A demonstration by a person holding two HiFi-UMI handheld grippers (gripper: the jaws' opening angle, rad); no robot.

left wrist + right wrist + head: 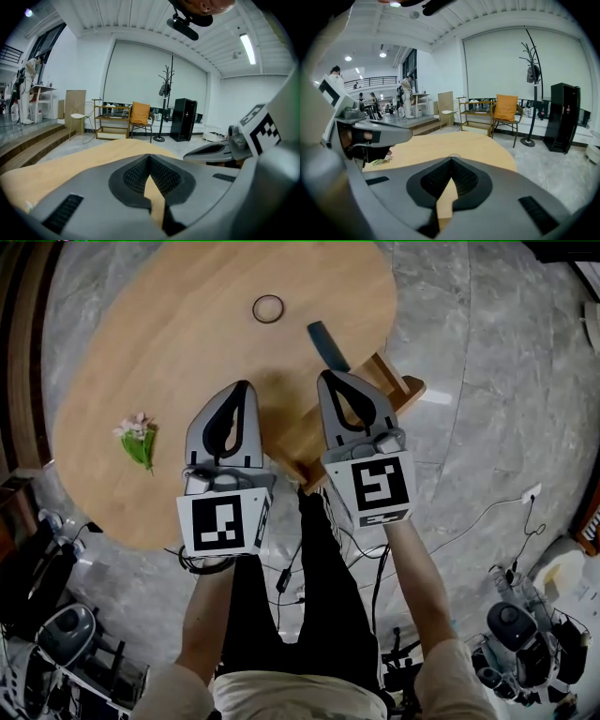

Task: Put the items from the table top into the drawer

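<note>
The left gripper [246, 386] has its jaws pressed together with nothing between them; the right gripper [326, 377], beside it, is pressed together and empty as well; both hang over the near side of the wooden table [187, 324], the right one above the drawer [401, 382]; a dark oblong item [326, 343] lies just past its tip; a ring [268, 308] sits farther off; a flower sprig [138, 439] lies well to the left.
</note>
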